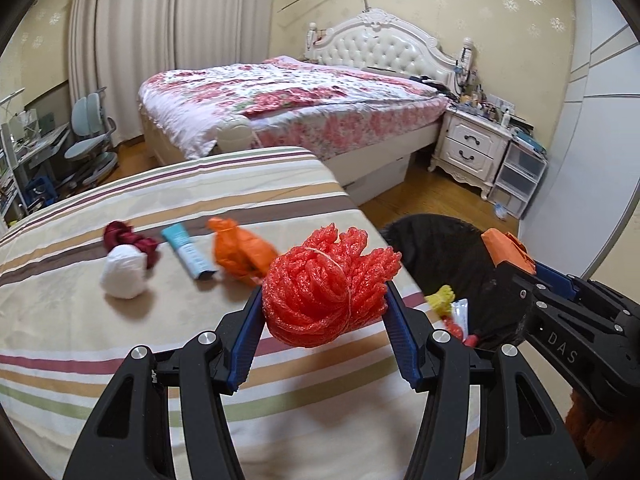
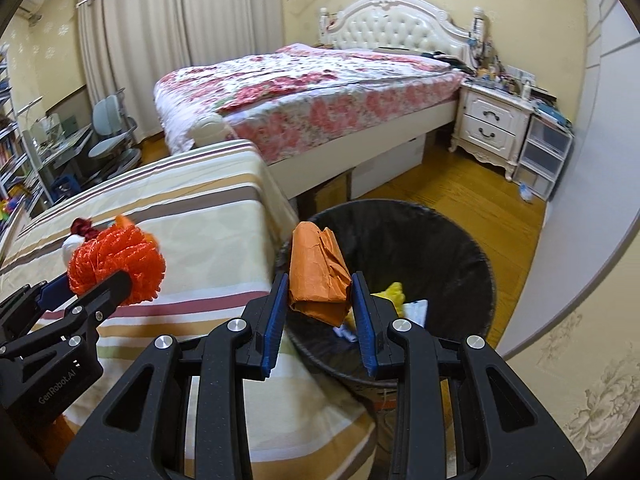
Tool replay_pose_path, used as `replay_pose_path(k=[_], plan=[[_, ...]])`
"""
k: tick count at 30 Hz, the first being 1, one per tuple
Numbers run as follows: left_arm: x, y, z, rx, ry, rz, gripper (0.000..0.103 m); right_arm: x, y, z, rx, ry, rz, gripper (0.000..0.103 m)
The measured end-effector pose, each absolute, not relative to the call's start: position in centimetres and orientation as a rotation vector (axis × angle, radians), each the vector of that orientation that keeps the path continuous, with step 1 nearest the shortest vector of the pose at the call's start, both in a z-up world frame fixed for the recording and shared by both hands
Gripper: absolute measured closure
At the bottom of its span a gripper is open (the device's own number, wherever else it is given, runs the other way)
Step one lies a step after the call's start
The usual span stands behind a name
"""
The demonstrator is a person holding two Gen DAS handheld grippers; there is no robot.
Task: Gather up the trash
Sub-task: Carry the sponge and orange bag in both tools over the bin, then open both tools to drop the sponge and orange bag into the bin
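**Jaws gripping trash at the bin's edge**

Both jaws are holding trash. The left gripper (image 1: 325,304) is clamping a red foam net bundle (image 1: 328,284) between its blue pads, hanging over the striped cloth of the desk (image 1: 120,360) near its right edge. The right gripper (image 2: 319,300) is pinching a folded orange paper wad (image 2: 318,276) above the rim of the black-lined trash bin (image 2: 452,248), which is standing on the wooden floor just beside the desk. Yellow and white scraps (image 2: 404,300) are lying inside the bin. On the desk, a white ball (image 1: 123,274), a dark red cloth (image 1: 130,240), a teal tube (image 1: 187,251) and an orange bag (image 1: 242,252) are sitting in a row, close together.
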State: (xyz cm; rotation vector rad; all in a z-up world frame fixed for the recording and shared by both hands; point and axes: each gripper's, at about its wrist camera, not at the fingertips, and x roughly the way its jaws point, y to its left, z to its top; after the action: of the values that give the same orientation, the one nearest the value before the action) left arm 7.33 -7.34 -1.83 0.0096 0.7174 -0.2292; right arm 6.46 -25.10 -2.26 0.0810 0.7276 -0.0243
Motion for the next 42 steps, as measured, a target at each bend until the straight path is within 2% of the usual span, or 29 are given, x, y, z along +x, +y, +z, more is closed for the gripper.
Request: replay_pose_path(k=[18, 36, 42], plan=[[11.9, -15.3, -2.8, 0.095, 0.726, -0.283, 0.046, 9.4, -30.7, -3.9, 0.13, 0.746, -0.127, 0.072], [14.4, -17.8, -4.5, 0.139, 0.762, -0.282, 0.045, 11.3, -33.4, -5.5, 0.168, 0.782, -0.163, 0.071], [14.3, -17.9, -4.6, 0.15, 0.761, -0.287, 0.037, 11.7, -33.5, -5.7, 0.173, 0.788, -0.165, 0.069]])
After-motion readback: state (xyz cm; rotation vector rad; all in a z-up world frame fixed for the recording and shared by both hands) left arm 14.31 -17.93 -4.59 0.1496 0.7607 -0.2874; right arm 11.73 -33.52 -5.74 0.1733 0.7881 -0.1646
